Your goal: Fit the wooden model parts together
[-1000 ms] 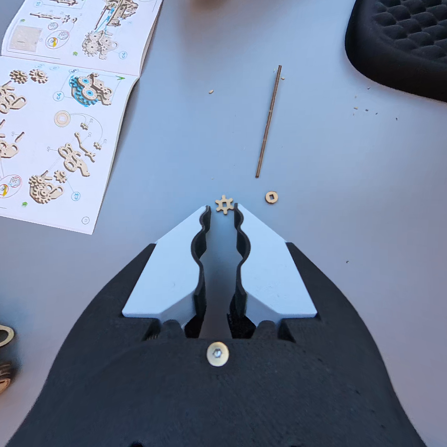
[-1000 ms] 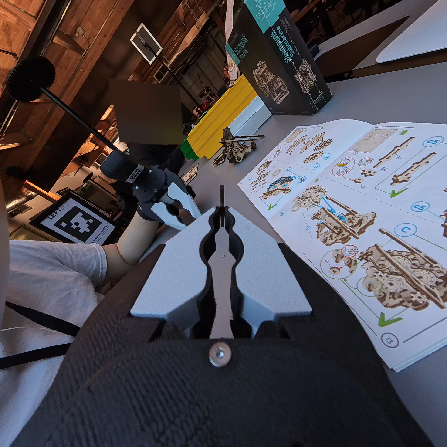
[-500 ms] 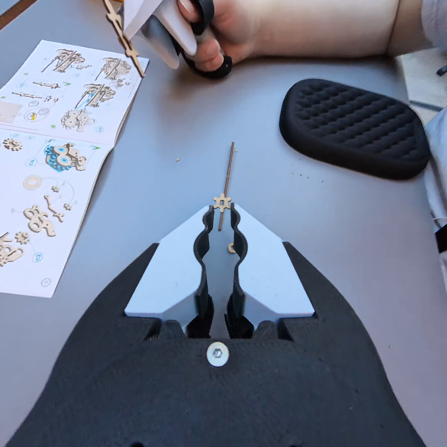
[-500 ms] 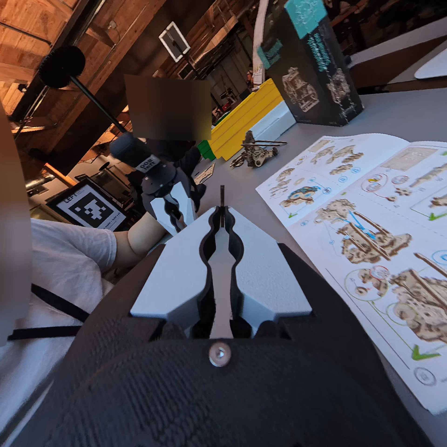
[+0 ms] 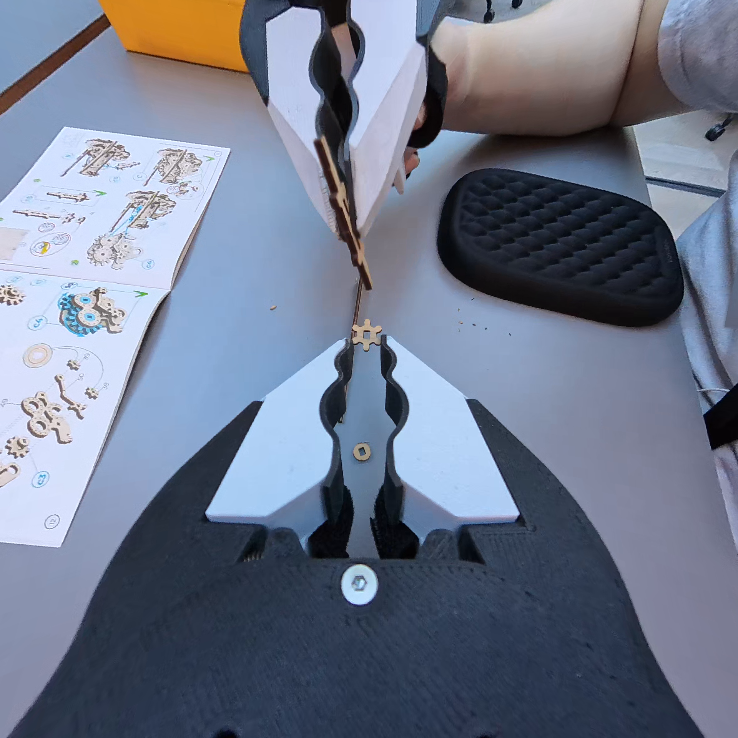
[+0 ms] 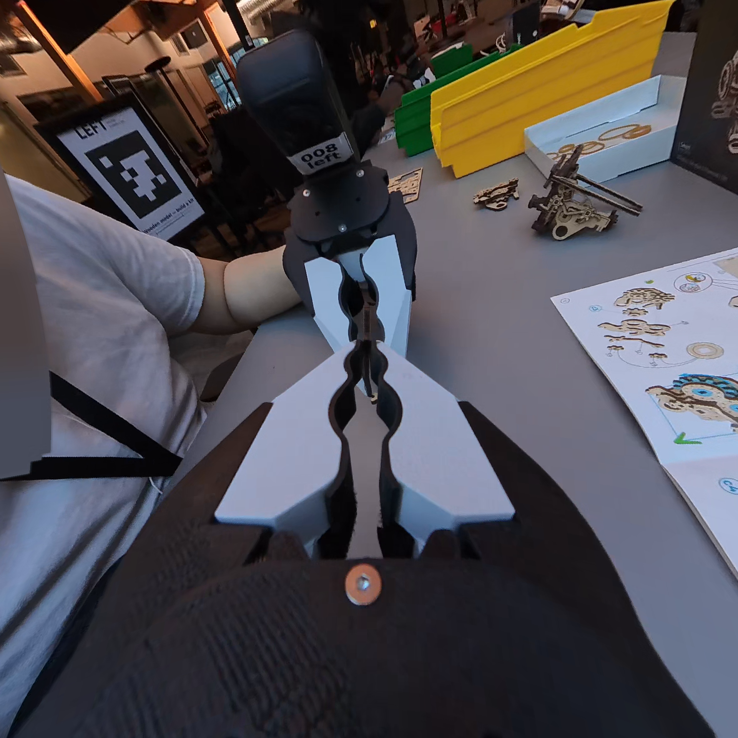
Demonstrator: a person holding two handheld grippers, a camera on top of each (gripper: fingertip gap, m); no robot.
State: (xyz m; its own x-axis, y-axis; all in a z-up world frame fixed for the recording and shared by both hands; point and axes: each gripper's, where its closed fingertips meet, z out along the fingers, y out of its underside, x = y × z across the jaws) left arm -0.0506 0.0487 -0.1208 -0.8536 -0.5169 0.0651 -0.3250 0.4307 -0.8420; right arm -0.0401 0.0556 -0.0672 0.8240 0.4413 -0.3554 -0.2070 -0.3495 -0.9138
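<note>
The left gripper [image 5: 366, 341] is pinching a small wooden gear [image 5: 366, 334] at its very tips, jaws drawn narrow around it, and is holding it up above the grey table [image 5: 539, 399]. The right gripper [image 5: 351, 223] is reaching in from the table's far edge, tips pointing down toward the gear. It is clamping a notched wooden strip [image 5: 345, 217] that is sticking out past its tips, with the strip's lower end hanging just above the gear and not clearly touching it.

In the right wrist view the right gripper [image 6: 365, 351] is nearly closed on the strip [image 6: 366, 331], seen edge-on as a thin dark sliver, and the left gripper [image 6: 369, 359] is facing it tip to tip.

A thin stick [image 5: 358, 303] is lying on the table under the gear, and a small washer [image 5: 362, 452] is lying on the table, showing between the left gripper's fingers.

A booklet [image 5: 80, 319] is lying open along the table's left edge, and a black pad [image 5: 559, 243] is sitting near the right edge. Toward the far side of the table, a half-built model [image 6: 571, 207] is standing beside a yellow bin [image 6: 539, 92], a green bin [image 6: 431, 96] and a white tray [image 6: 599, 131].
</note>
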